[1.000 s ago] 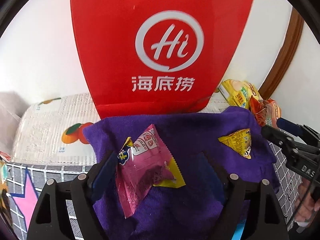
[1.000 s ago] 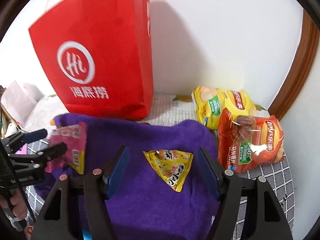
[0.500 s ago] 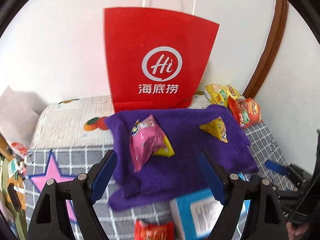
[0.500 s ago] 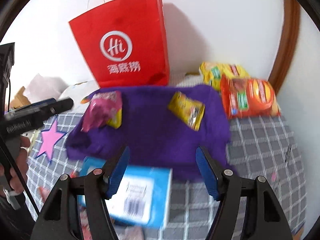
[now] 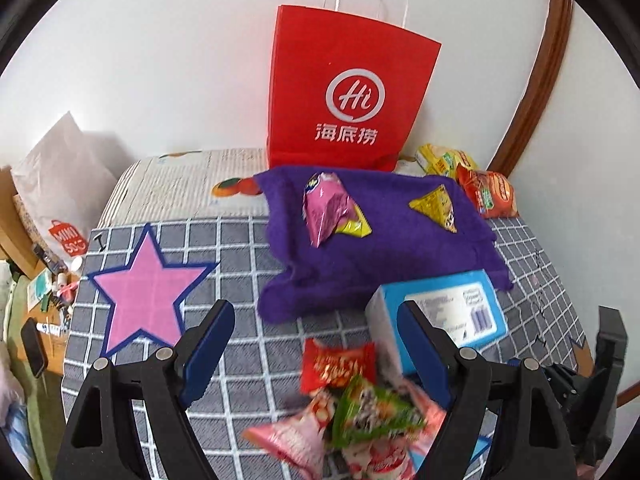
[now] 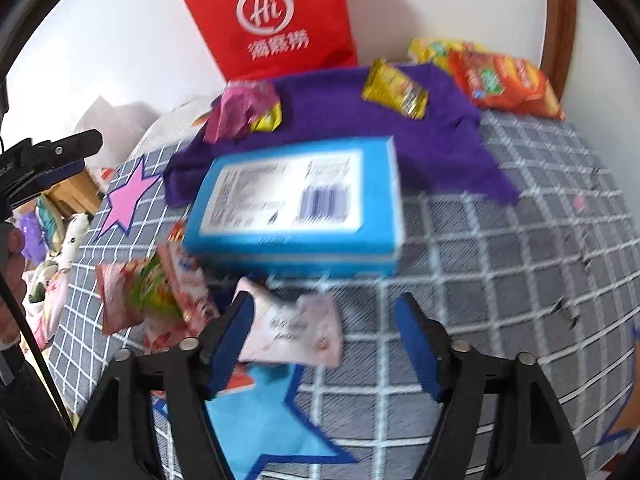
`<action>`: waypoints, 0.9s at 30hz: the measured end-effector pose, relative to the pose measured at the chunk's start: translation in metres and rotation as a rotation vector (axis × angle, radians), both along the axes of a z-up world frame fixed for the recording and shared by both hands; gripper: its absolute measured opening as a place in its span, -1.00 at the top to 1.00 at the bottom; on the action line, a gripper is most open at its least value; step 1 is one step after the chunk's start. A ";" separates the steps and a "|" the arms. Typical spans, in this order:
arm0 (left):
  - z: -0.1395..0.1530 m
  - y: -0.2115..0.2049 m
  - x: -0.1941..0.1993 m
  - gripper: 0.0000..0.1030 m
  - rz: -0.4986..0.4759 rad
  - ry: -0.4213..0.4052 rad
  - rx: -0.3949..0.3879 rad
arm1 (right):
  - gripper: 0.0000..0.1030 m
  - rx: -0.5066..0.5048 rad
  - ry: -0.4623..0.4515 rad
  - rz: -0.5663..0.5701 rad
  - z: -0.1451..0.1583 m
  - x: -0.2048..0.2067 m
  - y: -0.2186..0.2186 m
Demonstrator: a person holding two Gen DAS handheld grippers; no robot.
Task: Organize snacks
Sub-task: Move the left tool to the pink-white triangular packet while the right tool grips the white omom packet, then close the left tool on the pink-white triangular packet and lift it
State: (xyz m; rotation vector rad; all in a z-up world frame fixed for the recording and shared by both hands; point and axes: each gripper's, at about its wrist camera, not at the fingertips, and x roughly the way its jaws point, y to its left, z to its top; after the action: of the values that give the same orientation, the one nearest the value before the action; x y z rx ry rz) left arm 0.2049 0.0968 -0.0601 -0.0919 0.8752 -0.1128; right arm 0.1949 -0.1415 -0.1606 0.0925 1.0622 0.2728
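Observation:
A purple cloth (image 5: 380, 256) lies before a red paper bag (image 5: 348, 96). On the cloth lie a pink snack packet (image 5: 326, 208) and a yellow triangular packet (image 5: 436, 208). A blue box (image 5: 448, 312) sits at the cloth's near edge, also in the right wrist view (image 6: 300, 204). A heap of small packets (image 5: 352, 408) lies in front of it. My left gripper (image 5: 316, 344) is open and empty above the heap. My right gripper (image 6: 324, 332) is open and empty over a pale pink packet (image 6: 292, 328).
Two chip bags, yellow (image 5: 444, 158) and orange (image 5: 490, 192), lie at the back right by a brown door frame (image 5: 532, 92). A white bag (image 5: 60, 184) and clutter stand off the left edge. The bedding is grey checked with a pink star (image 5: 144, 296).
Both grippers have pulled back and up from the purple cloth. The blue box and the heap of small packets have come into view. Both stay open and empty.

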 end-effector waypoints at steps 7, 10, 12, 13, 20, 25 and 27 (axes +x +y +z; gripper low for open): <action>-0.009 0.013 -0.019 -0.60 0.016 0.014 0.029 | -0.50 0.046 0.060 -0.021 -0.027 0.004 0.019; -0.012 0.017 -0.024 -0.60 0.014 0.021 0.035 | -0.49 0.029 0.061 -0.036 -0.036 0.004 0.023; -0.014 0.018 -0.028 -0.60 0.012 0.024 0.044 | -0.49 0.044 0.051 -0.037 -0.038 0.003 0.022; -0.015 0.018 -0.029 -0.60 0.011 0.025 0.044 | -0.49 0.049 0.050 -0.037 -0.039 0.002 0.020; -0.028 0.017 -0.039 -0.60 -0.001 0.049 0.015 | -0.15 0.056 0.031 -0.056 -0.032 -0.006 -0.001; -0.041 0.015 -0.050 -0.60 0.000 0.068 0.010 | -0.15 0.027 -0.012 -0.101 -0.023 -0.019 -0.023; -0.048 0.015 -0.052 -0.60 0.004 0.077 0.014 | -0.15 0.001 -0.022 -0.115 -0.021 -0.024 -0.029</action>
State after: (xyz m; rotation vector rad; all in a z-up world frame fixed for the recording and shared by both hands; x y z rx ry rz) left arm 0.1527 0.1114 -0.1081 -0.0856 0.9524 -0.1001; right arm 0.1708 -0.1702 -0.1816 0.1510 1.0310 0.1703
